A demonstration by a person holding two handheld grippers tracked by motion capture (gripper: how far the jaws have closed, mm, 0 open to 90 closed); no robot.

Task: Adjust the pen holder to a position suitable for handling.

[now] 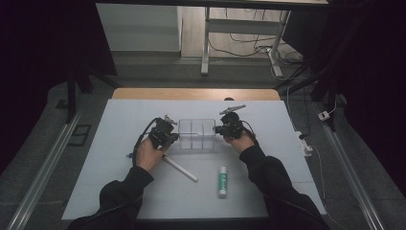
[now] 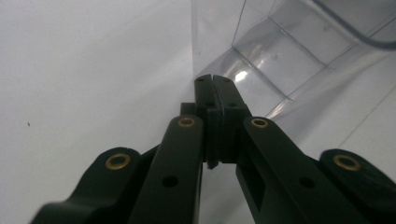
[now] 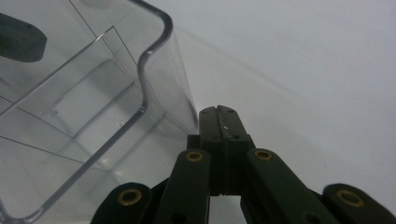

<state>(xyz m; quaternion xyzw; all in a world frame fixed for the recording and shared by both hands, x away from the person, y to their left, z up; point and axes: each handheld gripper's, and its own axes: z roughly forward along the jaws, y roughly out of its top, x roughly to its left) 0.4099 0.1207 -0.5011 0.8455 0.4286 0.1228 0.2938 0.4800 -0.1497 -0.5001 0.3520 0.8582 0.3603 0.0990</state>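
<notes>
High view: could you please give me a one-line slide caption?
Two closed grippers, left and right, flank a clear box; a white stick and tube lie nearby.

The high view was dim and vignetted, its corners black, with the pale surface evenly lit. Both gripper views were brighter; glare spotted the clear box, and the nearest black parts were soft.

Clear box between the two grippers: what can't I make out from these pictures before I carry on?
- Clear box: in the high view, whether either gripper touches its end walls; too small to tell.
- Left gripper: its own view shows the fingers together at the box corner, but contact with the wall is unclear through the transparent plastic.
- Right gripper: same doubt at the opposite wall.
- Green-and-white tube: label too small to read.
- White stick: its upper end is hidden behind the left hand.
</notes>
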